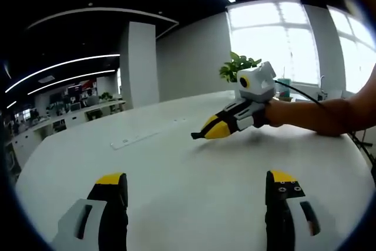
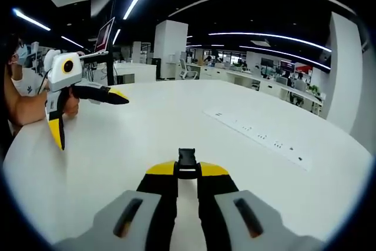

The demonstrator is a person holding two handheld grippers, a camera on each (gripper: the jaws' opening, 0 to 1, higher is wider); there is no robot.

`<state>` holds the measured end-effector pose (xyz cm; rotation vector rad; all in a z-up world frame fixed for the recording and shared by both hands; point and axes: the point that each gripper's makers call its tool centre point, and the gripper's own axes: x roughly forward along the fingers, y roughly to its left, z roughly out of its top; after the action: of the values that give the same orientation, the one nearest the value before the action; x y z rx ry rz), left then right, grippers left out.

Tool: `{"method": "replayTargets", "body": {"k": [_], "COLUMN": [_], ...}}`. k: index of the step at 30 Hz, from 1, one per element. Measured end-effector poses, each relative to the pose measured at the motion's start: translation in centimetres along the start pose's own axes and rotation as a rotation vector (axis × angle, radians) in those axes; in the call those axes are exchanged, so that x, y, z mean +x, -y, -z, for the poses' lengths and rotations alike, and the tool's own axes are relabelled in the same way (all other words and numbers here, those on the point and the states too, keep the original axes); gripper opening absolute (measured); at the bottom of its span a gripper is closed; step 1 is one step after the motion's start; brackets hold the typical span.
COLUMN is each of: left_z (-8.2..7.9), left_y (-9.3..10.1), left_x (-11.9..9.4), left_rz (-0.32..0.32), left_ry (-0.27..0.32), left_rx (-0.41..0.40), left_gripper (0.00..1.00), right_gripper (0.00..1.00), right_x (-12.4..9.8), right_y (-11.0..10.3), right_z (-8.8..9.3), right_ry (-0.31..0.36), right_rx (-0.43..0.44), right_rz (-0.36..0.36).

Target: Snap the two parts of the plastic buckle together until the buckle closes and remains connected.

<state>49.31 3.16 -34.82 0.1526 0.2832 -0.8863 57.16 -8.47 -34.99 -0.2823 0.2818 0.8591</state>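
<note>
buckle part (image 2: 187,163): small, black plastic
pose: pinched at the right hand-held gripper (image 2: 187,173) tips, protruding forward above the white desk (image 2: 176,121)

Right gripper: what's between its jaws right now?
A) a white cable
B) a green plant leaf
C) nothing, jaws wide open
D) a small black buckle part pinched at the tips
D: in the right gripper view the right gripper has its jaws drawn close together on a small black buckle part at the yellow tips, above the white table.

buckle part (image 2: 187,163) in right tongs (image 2: 187,171) over table (image 2: 176,116), left tongs (image 1: 197,189) apart, plant (image 1: 238,66) behind
</note>
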Motion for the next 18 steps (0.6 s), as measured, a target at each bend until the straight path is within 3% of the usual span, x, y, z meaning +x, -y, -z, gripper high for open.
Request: {"method": "replayTargets", "body": {"k": [18], "left_z": [0.3], "left_y": [-0.1], "left_x": [0.1], "left_rz": [0.003], "left_ry": [-0.011], "left_rx": [-0.003], "left_gripper": [0.99], "right_gripper": [0.1], "right_x": [1.1], "right_y": [1.4], "right_z": [-0.2], "right_ry": [0.008], "right_rx": [0.01], "right_rz": [0.004]}}
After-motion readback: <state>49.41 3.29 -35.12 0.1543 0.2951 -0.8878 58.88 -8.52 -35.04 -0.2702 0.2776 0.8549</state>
